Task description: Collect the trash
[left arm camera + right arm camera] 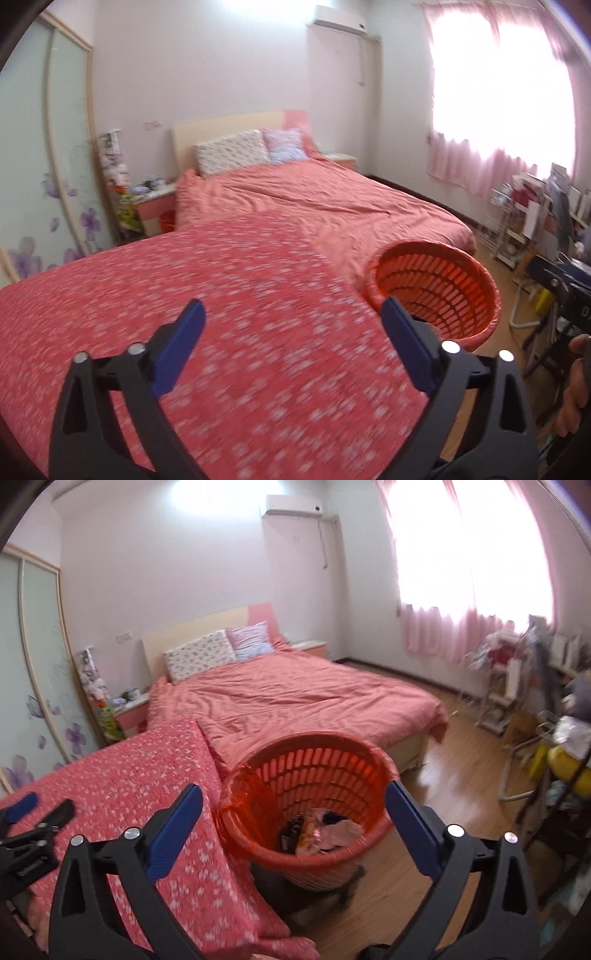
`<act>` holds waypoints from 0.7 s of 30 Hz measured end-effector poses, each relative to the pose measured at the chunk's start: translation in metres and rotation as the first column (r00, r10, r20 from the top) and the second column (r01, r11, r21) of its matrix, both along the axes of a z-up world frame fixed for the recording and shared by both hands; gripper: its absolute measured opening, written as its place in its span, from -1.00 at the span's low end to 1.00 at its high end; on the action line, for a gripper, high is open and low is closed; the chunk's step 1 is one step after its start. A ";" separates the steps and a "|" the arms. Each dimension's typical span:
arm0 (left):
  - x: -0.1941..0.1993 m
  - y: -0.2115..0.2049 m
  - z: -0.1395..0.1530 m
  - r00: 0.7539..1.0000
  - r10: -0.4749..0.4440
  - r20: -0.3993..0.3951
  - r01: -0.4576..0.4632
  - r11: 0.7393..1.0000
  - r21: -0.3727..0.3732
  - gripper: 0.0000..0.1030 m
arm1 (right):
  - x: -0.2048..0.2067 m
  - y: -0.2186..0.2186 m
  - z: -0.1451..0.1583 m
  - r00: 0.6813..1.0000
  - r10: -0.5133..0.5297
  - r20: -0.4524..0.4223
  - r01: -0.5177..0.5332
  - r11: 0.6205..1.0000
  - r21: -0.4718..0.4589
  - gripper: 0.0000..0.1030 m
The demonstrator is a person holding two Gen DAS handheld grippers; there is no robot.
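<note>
An orange slatted plastic basket stands on the wood floor beside a surface with a red flowered cloth. Crumpled wrappers and paper trash lie in its bottom. My right gripper is open and empty, hovering above the basket's near rim. My left gripper is open and empty above the red flowered cloth, with the basket to its right. The left gripper also shows at the left edge of the right wrist view.
A bed with a pink cover and two pillows fills the middle of the room. A nightstand and a sliding wardrobe are at left. Cluttered racks and a chair stand at right under the curtained window.
</note>
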State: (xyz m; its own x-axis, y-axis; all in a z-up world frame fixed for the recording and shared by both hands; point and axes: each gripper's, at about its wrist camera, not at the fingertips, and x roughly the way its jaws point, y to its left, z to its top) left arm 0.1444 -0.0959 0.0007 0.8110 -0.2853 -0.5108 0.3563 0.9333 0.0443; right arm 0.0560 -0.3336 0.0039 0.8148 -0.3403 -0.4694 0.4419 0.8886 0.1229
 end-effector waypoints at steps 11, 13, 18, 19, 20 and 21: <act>-0.094 0.082 -0.004 0.966 0.233 0.114 -0.235 0.972 -0.002 0.92 | -0.060 0.065 -0.004 0.999 -0.042 0.029 0.045 0.991 -0.127 0.96; -0.104 0.092 -0.008 0.962 0.253 0.100 -0.253 0.967 -0.010 0.92 | -0.063 0.072 -0.007 0.999 -0.027 0.032 0.031 0.993 -0.118 0.96; -0.121 0.105 -0.013 0.949 0.298 0.103 -0.299 0.954 -0.007 0.92 | -0.064 0.083 -0.007 0.998 -0.060 0.007 0.060 0.984 -0.169 0.96; -0.123 0.107 -0.014 0.950 0.296 0.097 -0.296 0.955 -0.012 0.92 | -0.063 0.083 -0.006 0.998 -0.063 0.002 0.062 0.984 -0.168 0.96; -0.124 0.106 -0.014 0.951 0.297 0.091 -0.296 0.955 -0.016 0.92 | -0.064 0.084 -0.006 0.998 -0.062 -0.001 0.061 0.985 -0.162 0.96; -0.124 0.107 -0.015 0.950 0.300 0.085 -0.299 0.954 -0.020 0.92 | -0.064 0.084 -0.006 0.998 -0.058 -0.007 0.056 0.986 -0.154 0.96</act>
